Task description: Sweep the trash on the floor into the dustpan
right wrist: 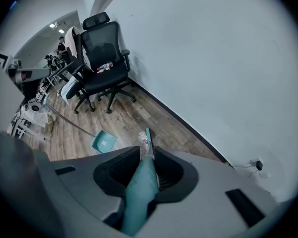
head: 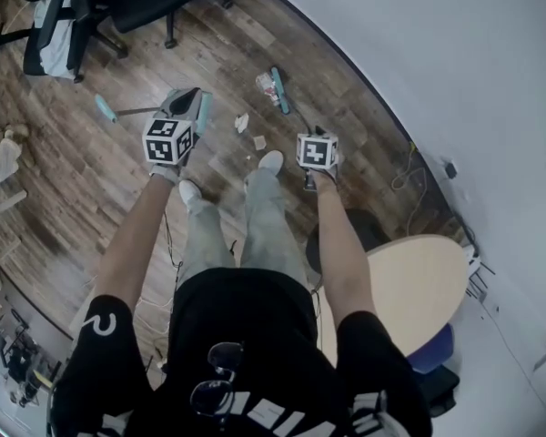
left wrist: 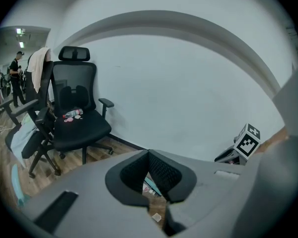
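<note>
A teal broom [head: 279, 89] rests its head on the wooden floor beside a crumpled wrapper [head: 266, 82]. My right gripper [head: 310, 137] is shut on the broom's teal handle [right wrist: 141, 187], which runs between the jaws down to the broom head [right wrist: 148, 134]. Two small paper scraps [head: 242, 122] lie between the grippers. The teal dustpan [head: 204, 112] sits on the floor under my left gripper [head: 184, 100], its long handle [head: 127, 111] reaching left; it also shows as the dustpan [right wrist: 104, 142]. The left gripper [left wrist: 158, 202] has its jaws together on nothing, above a scrap [left wrist: 156, 217].
A black office chair [left wrist: 77, 118] stands by the white wall [head: 419, 53], and a second chair [head: 59, 25] with cloth over it stands left of it. A round wooden table [head: 419, 280] is at my right. A cable [head: 408, 176] runs along the skirting. My shoes [head: 271, 160] are just behind the scraps.
</note>
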{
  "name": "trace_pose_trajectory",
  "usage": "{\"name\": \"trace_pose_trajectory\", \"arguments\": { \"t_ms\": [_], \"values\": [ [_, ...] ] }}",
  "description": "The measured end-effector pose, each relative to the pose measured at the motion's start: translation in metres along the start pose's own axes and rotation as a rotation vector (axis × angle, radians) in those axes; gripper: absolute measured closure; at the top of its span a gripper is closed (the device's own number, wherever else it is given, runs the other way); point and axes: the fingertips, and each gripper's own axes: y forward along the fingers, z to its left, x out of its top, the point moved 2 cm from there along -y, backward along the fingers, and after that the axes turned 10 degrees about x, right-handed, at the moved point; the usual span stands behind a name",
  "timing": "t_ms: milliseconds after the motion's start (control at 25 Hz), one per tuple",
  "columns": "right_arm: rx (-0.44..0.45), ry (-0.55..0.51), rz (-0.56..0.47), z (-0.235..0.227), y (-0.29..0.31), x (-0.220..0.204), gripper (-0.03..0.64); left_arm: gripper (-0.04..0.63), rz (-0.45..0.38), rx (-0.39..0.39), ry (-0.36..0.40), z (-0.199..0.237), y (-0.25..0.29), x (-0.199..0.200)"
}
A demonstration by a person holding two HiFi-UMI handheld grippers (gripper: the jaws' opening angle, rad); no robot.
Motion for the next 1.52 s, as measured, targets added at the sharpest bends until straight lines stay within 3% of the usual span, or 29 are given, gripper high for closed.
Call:
{"name": "trace_pose_trajectory", "arguments": {
  "t_ms": [320,600,1040,1200,1520],
  "values": [
    [0.024,-0.092,0.001,0.089,0.014,-0.032,0.532,0.598,0.000,0.021,-0.019,0.066,-0.056,-0.036],
    [0.053,-0.100,-0.003,0.146,0.017,-0.064,0.532,0.598,-0.005,0.042,-0.043,0.105,-0.096,-0.064],
    [0.049,0.091,-0.048,0.229,0.031,-0.104,0.532,0.598,-0.013,0.041,-0.041,0.156,-0.153,-0.100],
    [0.108,0.161,-0.081,0.273,0.042,-0.108,0.532,0.598,-0.016,0.048,-0.036,0.181,-0.174,-0.113],
    [0.134,0.194,-0.158,0.358,0.056,-0.108,0.534,0.598,-0.028,0.080,-0.040,0.249,-0.223,-0.139]
  ]
}}
